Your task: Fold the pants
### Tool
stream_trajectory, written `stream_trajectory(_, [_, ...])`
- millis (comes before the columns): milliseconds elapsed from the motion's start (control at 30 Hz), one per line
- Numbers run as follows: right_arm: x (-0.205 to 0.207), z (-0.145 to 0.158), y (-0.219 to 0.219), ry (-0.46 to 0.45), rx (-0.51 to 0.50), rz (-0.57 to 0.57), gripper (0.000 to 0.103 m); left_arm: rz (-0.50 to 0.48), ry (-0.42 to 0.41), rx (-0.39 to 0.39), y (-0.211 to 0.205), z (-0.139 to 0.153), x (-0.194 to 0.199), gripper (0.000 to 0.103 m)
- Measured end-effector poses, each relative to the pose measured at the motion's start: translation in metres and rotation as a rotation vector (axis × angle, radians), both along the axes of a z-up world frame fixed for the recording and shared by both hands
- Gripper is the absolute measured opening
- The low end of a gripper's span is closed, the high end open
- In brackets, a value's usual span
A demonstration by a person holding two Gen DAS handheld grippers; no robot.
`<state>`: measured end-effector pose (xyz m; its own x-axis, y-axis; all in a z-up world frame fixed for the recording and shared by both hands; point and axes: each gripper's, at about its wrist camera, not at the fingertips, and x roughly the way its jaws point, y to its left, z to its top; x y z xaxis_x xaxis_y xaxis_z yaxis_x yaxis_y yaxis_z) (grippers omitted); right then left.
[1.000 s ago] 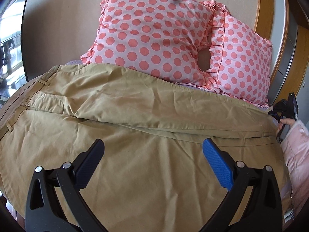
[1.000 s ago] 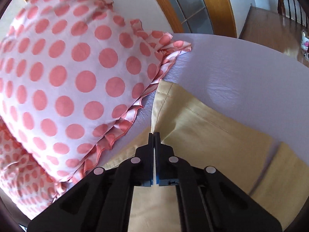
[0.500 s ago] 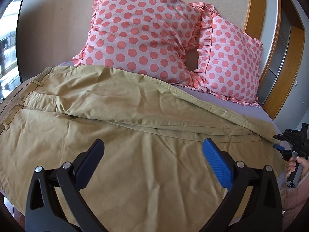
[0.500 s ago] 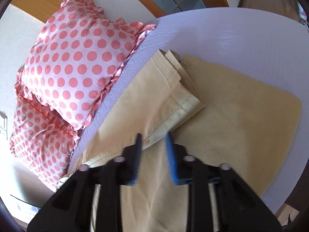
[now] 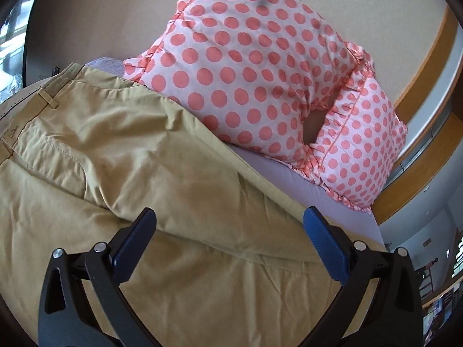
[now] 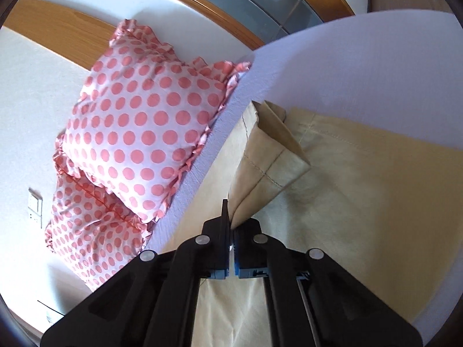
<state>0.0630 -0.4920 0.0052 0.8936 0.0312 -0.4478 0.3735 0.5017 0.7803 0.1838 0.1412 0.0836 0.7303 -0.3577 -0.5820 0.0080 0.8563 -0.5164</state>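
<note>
Tan pants point(image 5: 121, 156) lie spread on the bed, waistband with belt loops at the upper left, one leg folded over the other. My left gripper point(image 5: 228, 237) is open and empty, hovering low over the thigh area. In the right wrist view the pants point(image 6: 361, 190) lie with their cuffs near the pillow. My right gripper point(image 6: 231, 222) is shut on the hem of the upper leg point(image 6: 266, 159) and lifts it off the lower leg.
Two pink polka-dot pillows point(image 5: 260, 66) lean against the beige headboard behind the pants; they also show in the right wrist view point(image 6: 144, 121). Lavender sheet point(image 6: 361, 66) borders the pants. Wooden trim and the bed's edge are to the right.
My right gripper opened half a second ago, then shut again on the upper leg's hem and lifted it. My left gripper stayed open and moved closer to the pants and pillows.
</note>
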Motion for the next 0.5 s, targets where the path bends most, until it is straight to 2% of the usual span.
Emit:
stream_trajectory(67, [-0.009,0.002,-0.002,-0.027,0.015,0.004,0.002,0.033,0.023,-0.042,0.014,-0.001,0.029,0.1])
stream_trajectory(100, [-0.011,0.001,-0.003,-0.036,0.022,0.005,0.002,0.047,0.04,-0.031,0.016,-0.002,0.045,0.1])
stream_trajectory(200, [-0.013,0.002,-0.004,-0.051,0.025,0.013,0.002,0.087,0.121,0.069,0.014,-0.012,0.095,0.099])
stream_trajectory(233, [-0.013,0.002,-0.004,-0.054,0.023,0.015,0.002,0.099,0.152,0.081,0.015,-0.017,0.11,0.095])
stream_trajectory(267, [-0.013,0.003,-0.004,-0.059,0.021,0.017,0.002,0.119,0.185,0.066,0.019,-0.024,0.125,0.079])
stream_trajectory(300, [-0.012,0.003,-0.004,-0.063,0.018,0.018,0.002,0.133,0.208,0.031,0.024,-0.032,0.136,0.058])
stream_trajectory(333, [-0.012,0.003,-0.004,-0.068,0.021,0.019,0.002,0.145,0.228,-0.013,0.029,-0.04,0.144,0.047])
stream_trajectory(367, [-0.012,0.003,-0.005,-0.072,0.027,0.02,0.002,0.156,0.243,-0.051,0.034,-0.046,0.15,0.019])
stream_trajectory(400, [-0.012,0.003,-0.006,-0.077,0.034,0.024,0.002,0.174,0.251,-0.063,0.039,-0.05,0.152,0.008])
stream_trajectory(467, [-0.014,0.006,-0.007,-0.086,0.035,0.027,0.002,0.192,0.227,-0.064,0.042,-0.046,0.142,0.006])
stream_trajectory(500, [-0.017,0.009,-0.007,-0.092,0.025,0.025,0.002,0.191,0.194,-0.038,0.04,-0.038,0.129,0.005])
